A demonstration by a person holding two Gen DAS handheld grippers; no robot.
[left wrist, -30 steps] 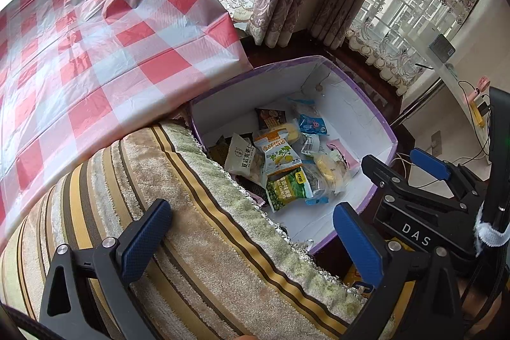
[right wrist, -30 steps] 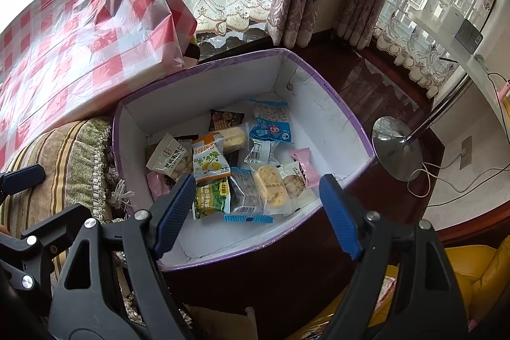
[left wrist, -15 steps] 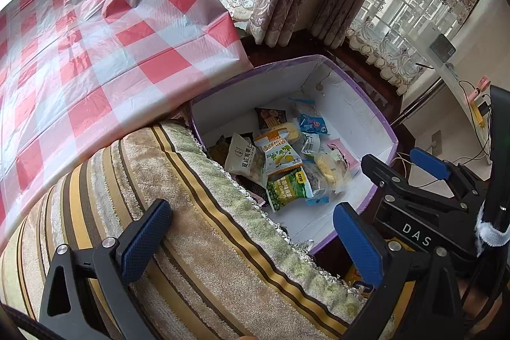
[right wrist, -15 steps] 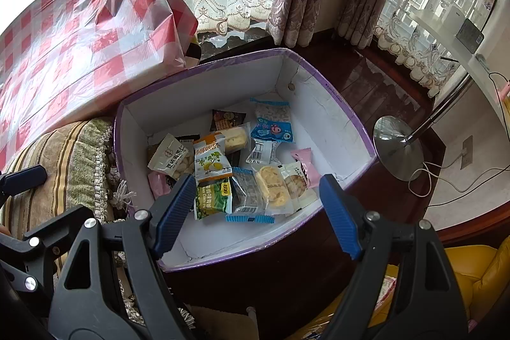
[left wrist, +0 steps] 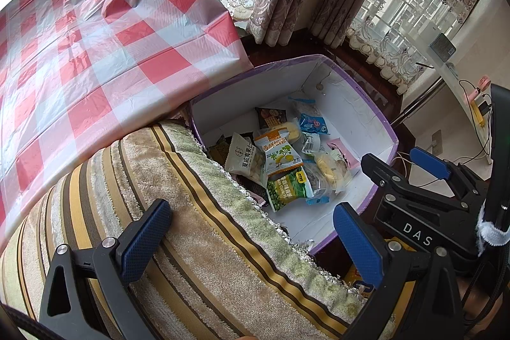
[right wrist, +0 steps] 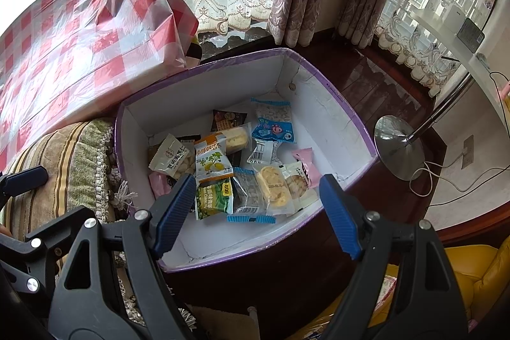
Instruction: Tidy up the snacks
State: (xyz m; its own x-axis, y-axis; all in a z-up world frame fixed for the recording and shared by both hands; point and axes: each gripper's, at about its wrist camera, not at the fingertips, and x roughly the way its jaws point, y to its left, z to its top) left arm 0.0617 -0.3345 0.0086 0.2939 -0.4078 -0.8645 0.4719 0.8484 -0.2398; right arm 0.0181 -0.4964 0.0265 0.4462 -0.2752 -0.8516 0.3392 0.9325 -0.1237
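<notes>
Right wrist: one box, two tools.

Both tongs agape, empty

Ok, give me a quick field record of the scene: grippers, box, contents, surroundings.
left gripper: open, empty, over the striped cushion
right gripper: open, empty, above the box's near edge
box: purple rim, white inside, open top
contents: loose snack packets, including green pea packet and blue packet
beside box: checkered plastic cover
</notes>
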